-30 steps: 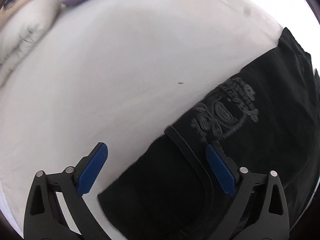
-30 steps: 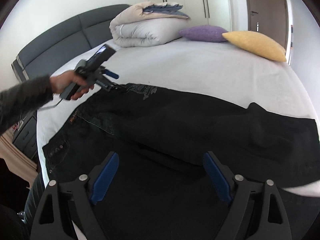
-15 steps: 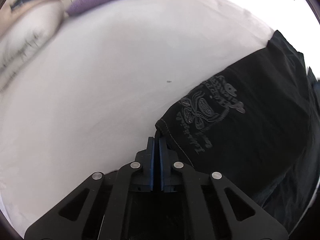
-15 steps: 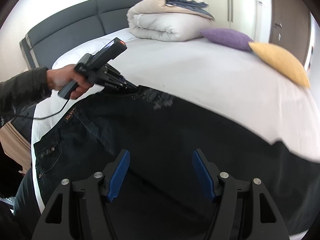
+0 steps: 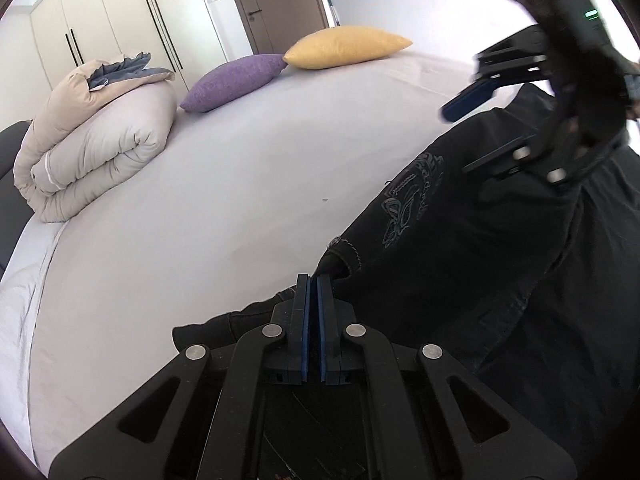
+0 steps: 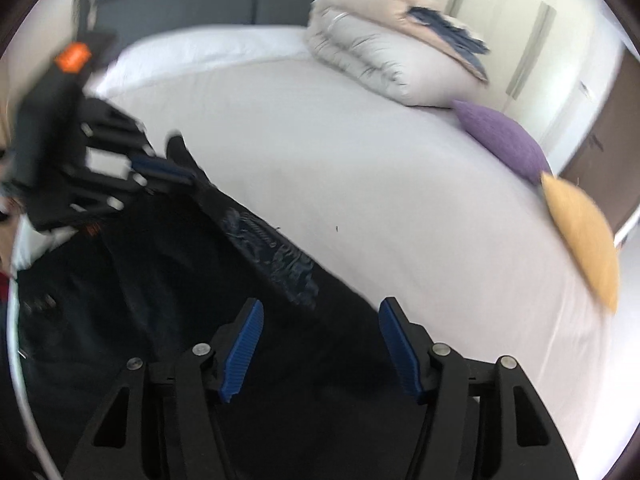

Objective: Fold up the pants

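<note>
Black pants [image 5: 480, 248] with a grey embroidered pocket design lie on the white bed [image 5: 200, 200]. My left gripper [image 5: 313, 280] is shut on the pants' waistband edge and lifts it off the sheet. My right gripper [image 6: 320, 328] is open and empty, hovering over the pants [image 6: 180, 280] near the embroidered patch. The right gripper also shows in the left wrist view [image 5: 496, 120], blurred, above the pants. The left gripper shows in the right wrist view [image 6: 168, 170], blurred, at the pants' far corner.
A rolled beige duvet [image 5: 92, 140] lies at the bed's head, with a purple cushion [image 5: 236, 80] and a yellow cushion [image 5: 348, 46] beside it. White wardrobes and a brown door stand behind. A dark headboard [image 6: 224, 0] is at the far end.
My left gripper closed on the waistband edge and has raised it. My right gripper has swung toward the left gripper, over the pants, still open.
</note>
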`<state>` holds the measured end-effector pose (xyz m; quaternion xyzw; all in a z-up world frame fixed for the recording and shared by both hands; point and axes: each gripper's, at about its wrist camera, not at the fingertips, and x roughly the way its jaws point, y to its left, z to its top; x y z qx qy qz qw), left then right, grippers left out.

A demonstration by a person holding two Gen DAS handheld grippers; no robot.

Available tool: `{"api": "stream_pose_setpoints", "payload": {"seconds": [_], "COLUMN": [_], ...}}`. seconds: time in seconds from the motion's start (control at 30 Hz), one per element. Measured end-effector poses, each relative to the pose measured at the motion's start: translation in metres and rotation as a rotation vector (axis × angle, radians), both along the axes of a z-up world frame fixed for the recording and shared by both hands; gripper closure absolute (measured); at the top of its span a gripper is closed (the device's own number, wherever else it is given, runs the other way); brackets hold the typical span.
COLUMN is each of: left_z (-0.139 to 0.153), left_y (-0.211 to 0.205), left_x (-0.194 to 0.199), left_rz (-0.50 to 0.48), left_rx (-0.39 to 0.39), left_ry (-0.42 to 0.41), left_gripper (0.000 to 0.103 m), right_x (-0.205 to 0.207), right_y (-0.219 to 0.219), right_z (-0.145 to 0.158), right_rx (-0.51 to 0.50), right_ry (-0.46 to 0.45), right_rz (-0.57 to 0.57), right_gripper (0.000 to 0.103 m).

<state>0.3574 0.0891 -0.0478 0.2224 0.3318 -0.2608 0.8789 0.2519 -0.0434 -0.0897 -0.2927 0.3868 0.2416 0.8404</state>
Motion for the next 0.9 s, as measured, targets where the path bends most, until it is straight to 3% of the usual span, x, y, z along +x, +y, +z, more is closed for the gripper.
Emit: {"api": "stream_pose_setpoints", "payload": {"seconds": [0.13,0.2,0.27,0.5,0.6,0.77,0.8,0.87,0.9], "left_z": [0.000,-0.001,-0.001,0.006,0.011,0.013,0.013,0.010,0.010], "left_y": [-0.018,-0.019,-0.024,-0.010,-0.005,0.009,0.010,0.006,0.003], "left_x": [-0.037,-0.042,-0.042,-0.056,-0.067,-0.073,-0.069,-0.065,-0.066], "left_rz": [0.010,0.016,0.030,0.076,0.052,0.015,0.018,0.000,-0.028], "left_rx": [-0.024,-0.022,-0.027,-0.073,-0.105,-0.110,-0.089,-0.055,-0.040], "left_ry": [-0.002,-0.014,-0.024,-0.040,-0.040,-0.030,-0.017,0.001,-0.016], "left_gripper": [0.101,0.101,0.101,0.101,0.101,0.099,0.094,0.064,0.013], "right_x": [0.023,0.032,0.034,0.017,0.002,-0.029,-0.033,-0.039,-0.038], "right_y": [0.007,0.005,0.002,0.008,0.023,0.043,0.042,0.038,0.037], "right_z": [-0.016,-0.017,-0.015,0.003,0.007,0.013,0.014,0.017,0.018], "right_rx": [-0.099,-0.103,-0.098,0.025,0.077,0.032,0.028,0.011,0.009], "right_ry": [0.038,0.068,0.069,0.065,0.045,-0.026,-0.031,-0.045,-0.048], "right_rz": [0.004,-0.012,-0.030,-0.081,-0.069,0.009,0.019,0.032,0.035], "right_gripper": [0.053,0.076,0.093,0.097,0.097,0.097,0.097,0.097,0.097]}}
